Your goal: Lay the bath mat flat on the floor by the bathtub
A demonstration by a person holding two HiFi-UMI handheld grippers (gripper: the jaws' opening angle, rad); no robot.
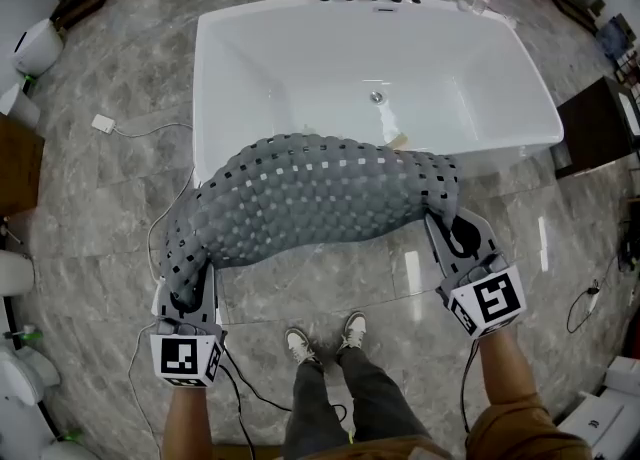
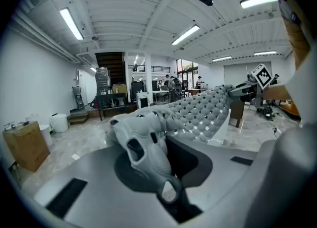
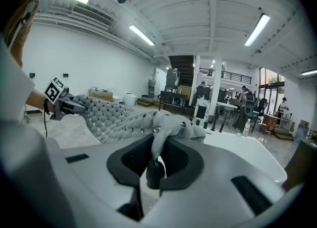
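Grey perforated rubber bath mat (image 1: 310, 198) hung between both tongs, over the near rim of the white rectangular bathtub (image 1: 230, 58). Left gripper (image 1: 186, 296) and right gripper (image 1: 452, 236) each clenched a mat end. Best approach: keep ends level and taut, lower evenly onto grey marble floor (image 1: 100, 208).

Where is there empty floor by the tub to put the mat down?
The tiled floor between the tub and the person's shoes is bare, just below the held mat. Left of the tub it is more crowded: a corded plug lies there.
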